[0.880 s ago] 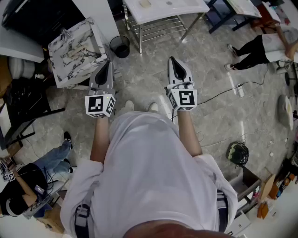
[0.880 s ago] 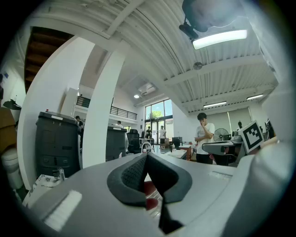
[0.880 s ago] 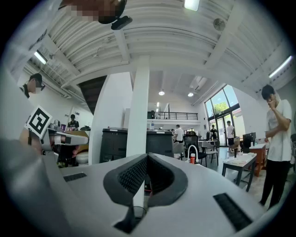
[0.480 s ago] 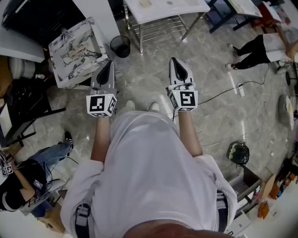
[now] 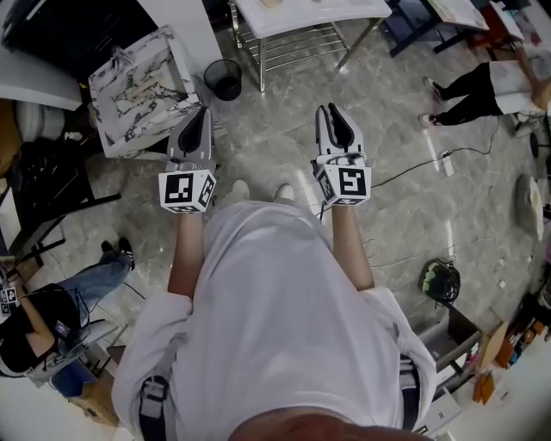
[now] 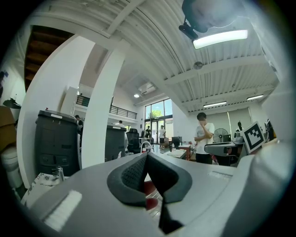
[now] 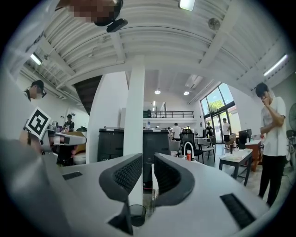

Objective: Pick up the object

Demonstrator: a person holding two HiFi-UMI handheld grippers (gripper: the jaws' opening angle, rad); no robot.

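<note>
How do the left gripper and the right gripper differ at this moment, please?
The left gripper has its jaws together at the tips; the right gripper has them slightly apart. The left gripper appears beside the marbled box; the right gripper is over the floor. Both point level and hold nothing.

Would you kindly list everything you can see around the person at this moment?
Marble-patterned box: one, white with dark veins, upper left of the head view.
Waste bin: one, black, right of the box.
Table: one, white top on a metal frame, top centre.
Cable: one, black, across the grey floor at right.
Seated person: one, lower left.
Person in black trousers: one, upper right.
Left gripper: one, grey, level, jaws together, empty.
Right gripper: one, grey, level, jaws slightly apart, empty.
</note>
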